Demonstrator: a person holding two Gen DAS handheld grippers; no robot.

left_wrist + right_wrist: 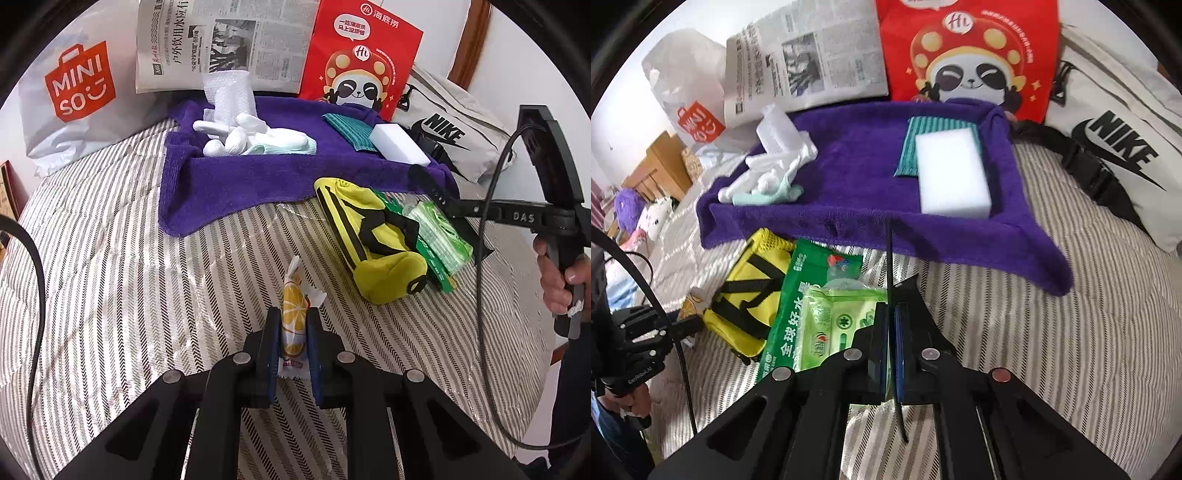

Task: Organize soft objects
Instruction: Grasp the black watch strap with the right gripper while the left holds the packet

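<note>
My left gripper is clamped on a lemon-print candy packet, which stands upright between the blue pads above the striped quilt. My right gripper has its fingers pressed together on a thin black strip that runs up between them; in the left wrist view the same gripper reaches in from the right over the near corner of the purple towel. That towel lies spread on the quilt toward the back, and on it I see a heap of white gloves with a pale mint cloth on the left side, and a white sponge block lying partly on a teal striped cloth on the right side. Just in front of the towel, on the quilt, a yellow pouch with black straps lies touching a green printed bag, and a light green wipes pack rests on top of that bag, directly beneath my right fingers. Propped along the back are a Miniso bag, a newspaper, a red panda-print bag and a white Nike bag.
</note>
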